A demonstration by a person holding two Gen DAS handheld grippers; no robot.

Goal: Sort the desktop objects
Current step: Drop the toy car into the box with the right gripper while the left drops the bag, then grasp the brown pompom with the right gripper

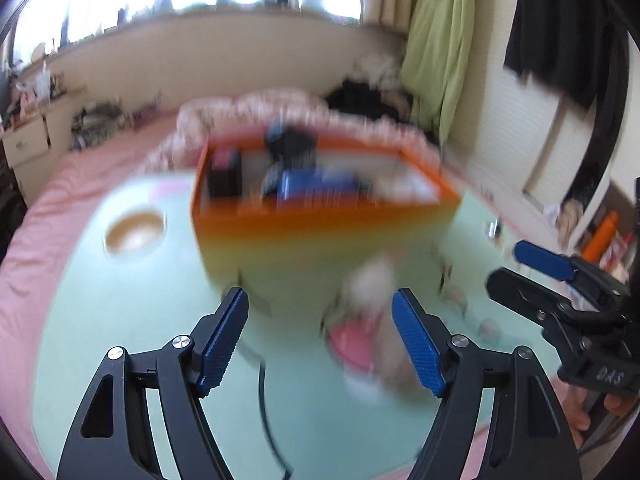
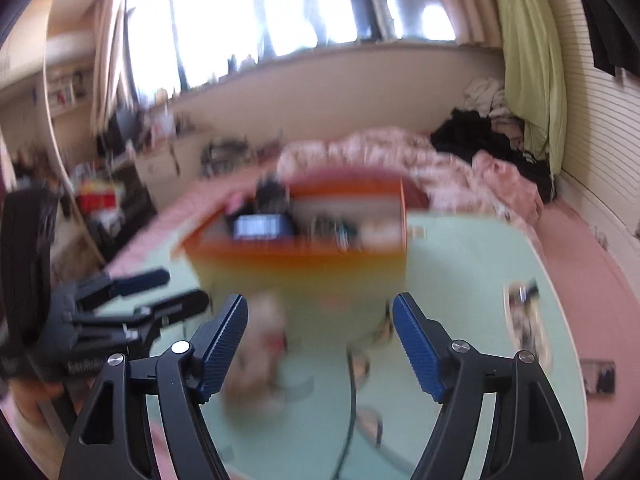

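Both views are smeared by motion. An orange-rimmed box (image 1: 320,220) (image 2: 304,256) stands on the pale green tabletop (image 1: 120,320), holding several dark and blue items. My left gripper (image 1: 320,340) is open above the table in front of the box. A blurred white and pink object (image 1: 360,340) lies on the table beyond its fingers, closer to the right pad and clear of both. My right gripper (image 2: 320,340) is open too, with only table and a black cable (image 2: 352,400) showing between its pads. Each gripper shows in the other's view: the right one (image 1: 505,264), the left one (image 2: 184,288).
A round tan dish (image 1: 134,232) sits on the table left of the box. Small blurred items (image 2: 524,316) and a flat card (image 2: 598,376) lie at the table's right side. A pink bed (image 2: 580,240) with crumpled bedding surrounds the table. A hand (image 1: 580,412) holds the right gripper.
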